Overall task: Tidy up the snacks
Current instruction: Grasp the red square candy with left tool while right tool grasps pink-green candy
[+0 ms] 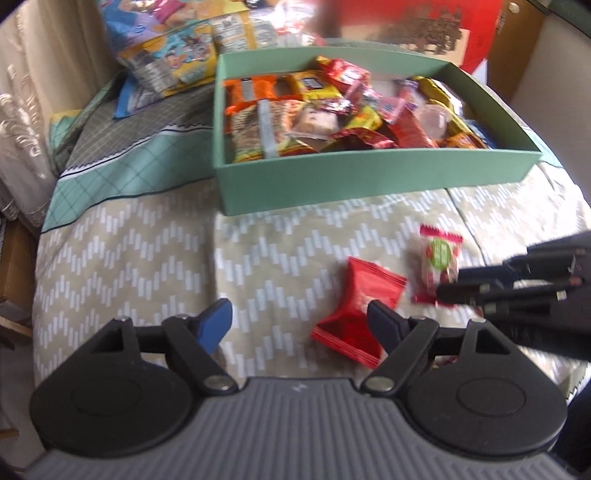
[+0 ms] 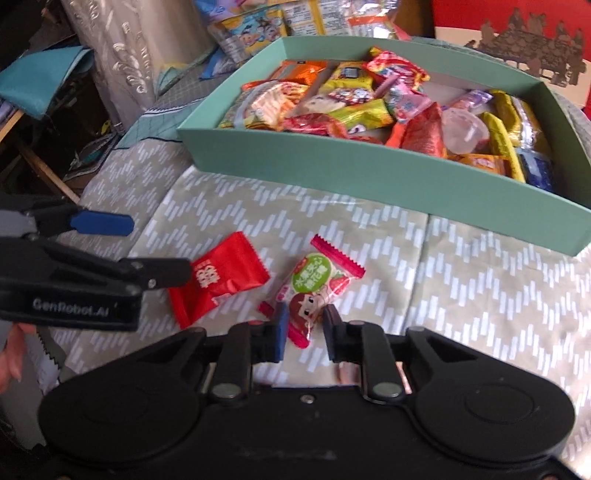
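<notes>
A mint-green box (image 1: 362, 177) (image 2: 369, 173) full of mixed snack packets sits on a zigzag-patterned cloth. Two loose snacks lie in front of it: a red packet (image 1: 354, 314) (image 2: 225, 280) and a pink-edged strawberry candy packet (image 1: 437, 262) (image 2: 317, 284). My left gripper (image 1: 299, 325) is open, its right finger over the red packet's near edge. My right gripper (image 2: 304, 328) is partly closed around the near end of the strawberry candy packet; I cannot tell if the pads press it. Each gripper shows in the other's view.
Large colourful snack bags (image 1: 173, 55) (image 2: 258, 26) lie behind the box. A red box with a dark print (image 1: 424, 26) (image 2: 517, 48) stands at the back right. Curtain fabric (image 1: 22, 110) hangs at the left. The cloth drops off at the left edge.
</notes>
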`<state>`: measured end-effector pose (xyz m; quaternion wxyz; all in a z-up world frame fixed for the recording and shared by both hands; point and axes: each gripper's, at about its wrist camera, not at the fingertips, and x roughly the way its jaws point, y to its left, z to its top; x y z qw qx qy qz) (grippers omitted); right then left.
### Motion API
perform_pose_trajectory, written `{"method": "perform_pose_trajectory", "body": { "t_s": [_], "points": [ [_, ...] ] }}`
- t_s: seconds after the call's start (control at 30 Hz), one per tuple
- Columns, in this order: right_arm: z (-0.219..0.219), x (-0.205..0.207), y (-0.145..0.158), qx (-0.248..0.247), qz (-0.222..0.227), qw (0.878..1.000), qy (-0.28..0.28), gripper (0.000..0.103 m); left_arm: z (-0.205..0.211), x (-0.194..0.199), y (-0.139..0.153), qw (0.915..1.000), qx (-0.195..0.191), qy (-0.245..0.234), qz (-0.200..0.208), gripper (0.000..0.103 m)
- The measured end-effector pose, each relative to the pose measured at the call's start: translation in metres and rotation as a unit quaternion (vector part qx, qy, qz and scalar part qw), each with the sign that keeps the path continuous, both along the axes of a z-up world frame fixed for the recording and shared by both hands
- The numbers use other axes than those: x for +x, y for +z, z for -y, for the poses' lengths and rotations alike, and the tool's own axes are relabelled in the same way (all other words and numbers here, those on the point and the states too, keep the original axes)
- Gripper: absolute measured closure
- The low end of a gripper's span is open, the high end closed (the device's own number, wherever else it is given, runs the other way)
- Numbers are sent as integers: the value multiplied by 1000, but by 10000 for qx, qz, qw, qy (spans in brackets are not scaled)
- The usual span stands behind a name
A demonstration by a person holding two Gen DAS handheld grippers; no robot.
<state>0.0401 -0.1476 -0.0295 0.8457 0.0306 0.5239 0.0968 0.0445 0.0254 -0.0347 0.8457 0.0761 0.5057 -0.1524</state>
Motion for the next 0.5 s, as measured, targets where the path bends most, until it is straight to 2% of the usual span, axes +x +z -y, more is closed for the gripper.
{"method": "perform_pose_trajectory", "body": {
  "t_s": [0.17,0.2,0.23,0.3,0.4,0.5],
  "points": [
    [27,-3,-3,385,-156,9986,-338,87,28,-3,-6,9985,224,-496,16,23],
    [30,-3,-2,465,-188,9980,-380,85,33,-3,-8,9979,295,-575,20,29],
    [32,-3,-2,536,-205,9974,-436,79,36,-3,-11,9974,335,-633,16,50],
    [38,-4,1,656,-174,9962,-538,73,39,-3,-15,9972,294,-681,-85,69],
    [42,-1,5,753,-149,9953,-592,73,38,-4,-16,9977,257,-626,-49,70],
    [33,10,3,743,-149,9950,-643,73,30,0,-15,9992,121,-367,-97,70]
  ]
}}
